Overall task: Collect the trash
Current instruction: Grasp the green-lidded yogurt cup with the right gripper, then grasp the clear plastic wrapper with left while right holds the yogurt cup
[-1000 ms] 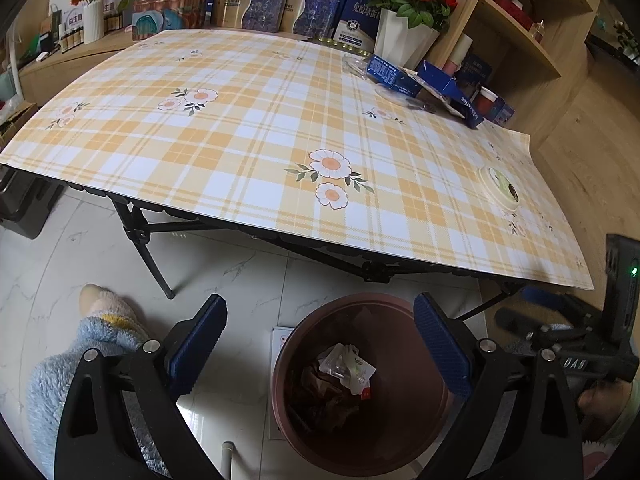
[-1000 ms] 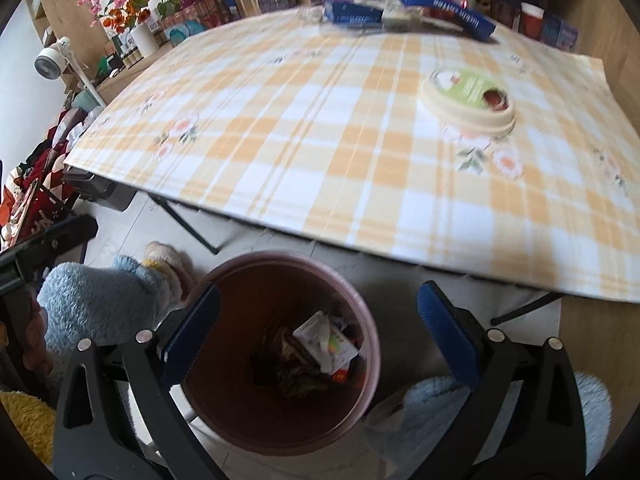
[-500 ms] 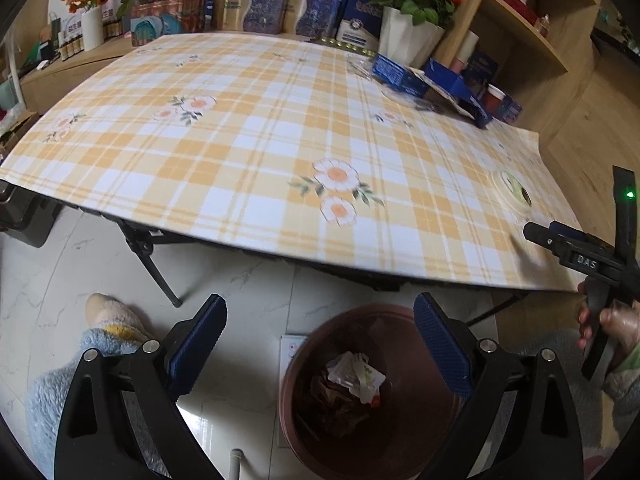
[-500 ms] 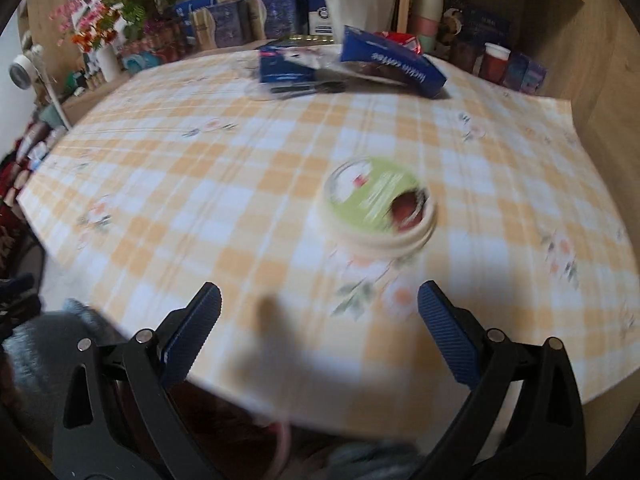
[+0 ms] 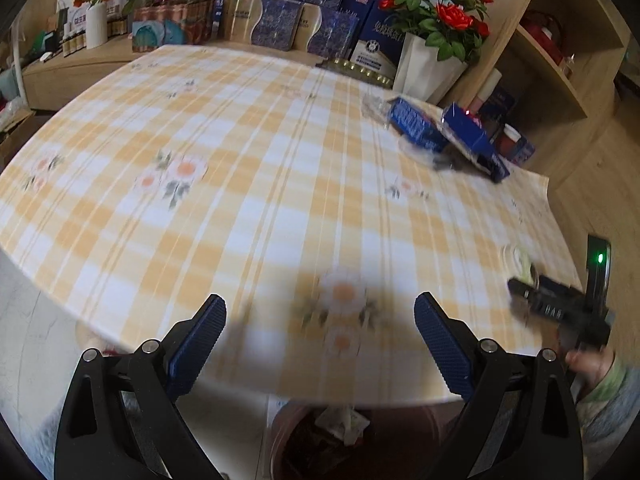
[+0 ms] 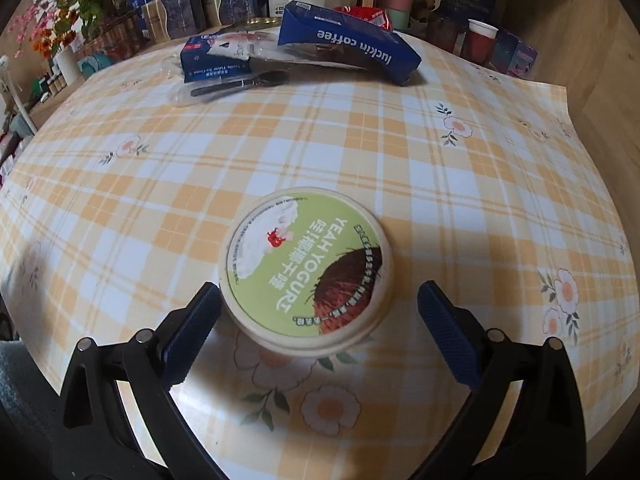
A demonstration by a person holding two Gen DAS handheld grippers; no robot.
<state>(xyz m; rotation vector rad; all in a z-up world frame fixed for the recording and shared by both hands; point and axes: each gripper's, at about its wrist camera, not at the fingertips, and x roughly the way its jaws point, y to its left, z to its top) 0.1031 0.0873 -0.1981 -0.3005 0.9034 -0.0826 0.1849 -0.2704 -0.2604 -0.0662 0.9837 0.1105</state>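
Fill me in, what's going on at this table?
A person is clearing trash with two handheld grippers. The right gripper is open, its jaws either side of the yogurt tub on the checked tablecloth, not yet closed on it. The left gripper is open and empty, above the table edge and the brown bin. More packaging lies further back.

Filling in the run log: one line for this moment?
right gripper: open, around yogurt tub | left gripper: open, empty | bin: under table edge

Orange-and-white plaid tablecloth (image 6: 320, 140) with flower prints; at six o'clock a green-lidded cream yogurt cup (image 6: 306, 272); at twelve, navy cartons (image 6: 348, 40); the bin (image 5: 400, 440) looks reddish-brown.
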